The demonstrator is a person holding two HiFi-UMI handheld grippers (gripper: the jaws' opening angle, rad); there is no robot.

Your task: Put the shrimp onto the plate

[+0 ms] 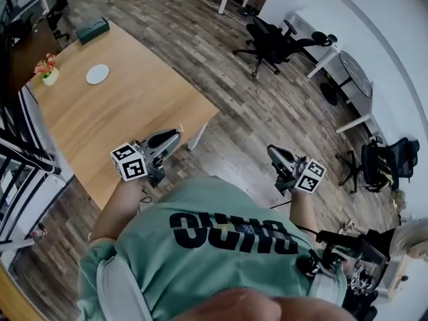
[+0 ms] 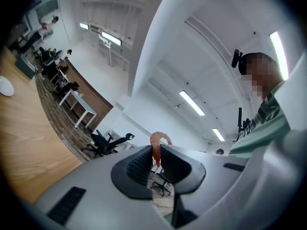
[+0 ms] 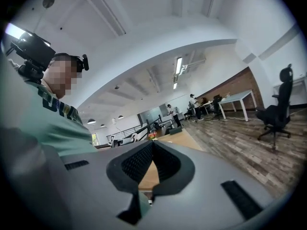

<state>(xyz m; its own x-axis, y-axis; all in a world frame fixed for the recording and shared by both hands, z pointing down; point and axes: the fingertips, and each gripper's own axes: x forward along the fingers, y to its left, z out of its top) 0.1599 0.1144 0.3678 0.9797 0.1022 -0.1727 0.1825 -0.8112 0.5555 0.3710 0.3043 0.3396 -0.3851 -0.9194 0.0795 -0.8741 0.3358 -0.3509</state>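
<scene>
An orange shrimp [image 2: 160, 138] sticks up from between the pads of my left gripper [image 2: 157, 151], which is shut on it. In the head view that left gripper [image 1: 174, 135] hangs over the near corner of the wooden table [image 1: 127, 112], pointing up and away from me. The shrimp itself is too small to make out there. A small white plate [image 1: 97, 73] lies far off on the table, toward its back left, and shows at the edge as the plate [image 2: 5, 86]. My right gripper [image 1: 274, 152] is off the table over the floor; its tips [image 3: 152, 143] meet with nothing between them.
A pot of flowers [image 1: 47, 69] and a dark green box [image 1: 92, 30] stand at the table's far side. Black office chairs [image 1: 271, 42] and white desks [image 1: 348, 65] fill the wood floor to the right. A black railing [image 1: 17, 159] runs along the left.
</scene>
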